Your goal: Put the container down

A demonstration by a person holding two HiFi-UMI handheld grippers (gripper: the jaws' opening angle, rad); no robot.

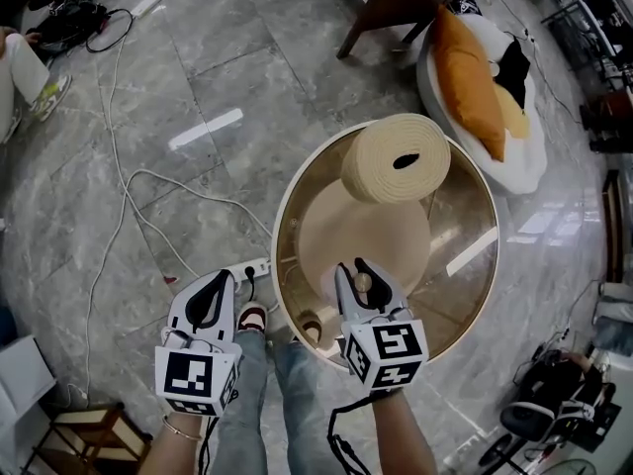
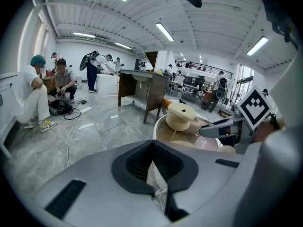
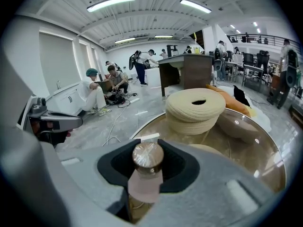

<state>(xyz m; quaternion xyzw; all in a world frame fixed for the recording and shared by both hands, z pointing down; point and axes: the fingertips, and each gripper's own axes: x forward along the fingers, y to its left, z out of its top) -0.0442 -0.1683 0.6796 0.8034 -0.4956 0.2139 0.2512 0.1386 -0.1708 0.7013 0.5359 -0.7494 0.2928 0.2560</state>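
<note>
My right gripper (image 1: pixel 358 271) is shut on a small container (image 1: pixel 363 283), a little bottle with a round brown cap and a pale body. It hangs above the near part of a round glass table (image 1: pixel 465 265). In the right gripper view the container's cap (image 3: pixel 147 156) sits between the black pads, with the table glass (image 3: pixel 246 150) just beyond. A thick cream rope-wound column (image 1: pixel 396 156) stands under the glass. My left gripper (image 1: pixel 213 283) hangs left of the table over the floor, jaws together and holding nothing; in its own view the left gripper (image 2: pixel 152 143) shows only floor behind it.
A white power strip (image 1: pixel 242 268) and its cables lie on the grey stone floor beside the table. An orange and white cushion seat (image 1: pixel 470 77) sits beyond the table, with a dark wooden desk (image 1: pixel 396 8) behind it. A wooden stool (image 1: pixel 84 428) stands at bottom left. Several people (image 2: pixel 42 96) are far off.
</note>
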